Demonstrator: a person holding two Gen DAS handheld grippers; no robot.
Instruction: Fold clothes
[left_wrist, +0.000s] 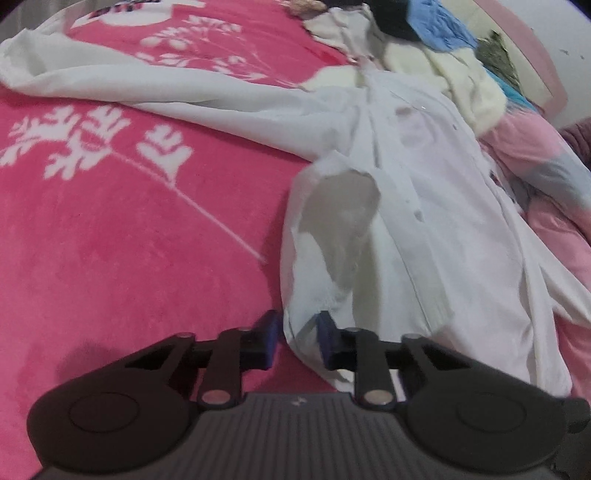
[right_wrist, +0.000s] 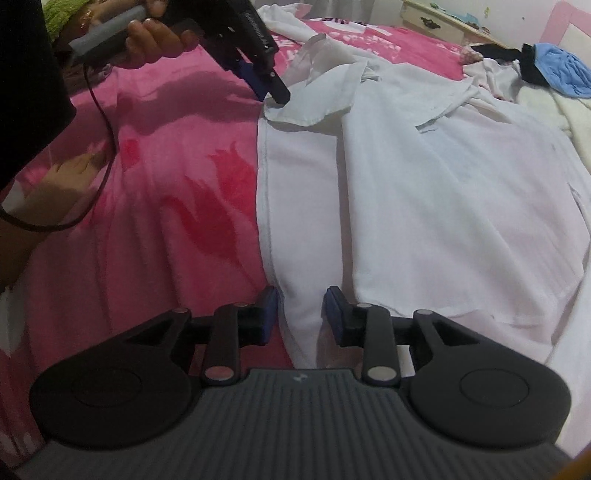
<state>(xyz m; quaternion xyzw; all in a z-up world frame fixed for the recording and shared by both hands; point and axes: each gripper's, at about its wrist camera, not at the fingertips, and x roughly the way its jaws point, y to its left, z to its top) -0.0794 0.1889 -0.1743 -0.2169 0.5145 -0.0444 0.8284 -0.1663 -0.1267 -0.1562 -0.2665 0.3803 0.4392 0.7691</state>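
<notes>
Right claw (right_wrist: 300, 314) low over the bed, jaws apart, straddling the near hem of the white shirt (right_wrist: 424, 206), nothing pinched; probably set there to take the edge for a fold or for smoothing. Left claw (left_wrist: 295, 338) likewise open, one pad on either side of a thin turned-over flap of the same shirt (left_wrist: 424, 221), cloth between the pads but not clamped. From the right wrist view, seen across the hem with its tip (right_wrist: 275, 90) touching or just above that curled flap, gripped by a hand (right_wrist: 155, 35), cable (right_wrist: 107, 147) hanging loose.

Shirt spread lengthwise on the pink blanket (left_wrist: 129, 240), button strip up, one sleeve (left_wrist: 110, 81) trailing far out to the side, collar end rumpled. Fits either a shirt being laid out flat or one partway through folding; not settled here.

Further off, crowding the far side of the shirt: a cream fleece (left_wrist: 465, 81), a pink and grey piece (left_wrist: 535, 155), a blue garment (left_wrist: 439, 26), something black beside it. Little free room there, so any fold toward that side likely to land on the pile. A bedside drawer (right_wrist: 432, 20) beyond.
</notes>
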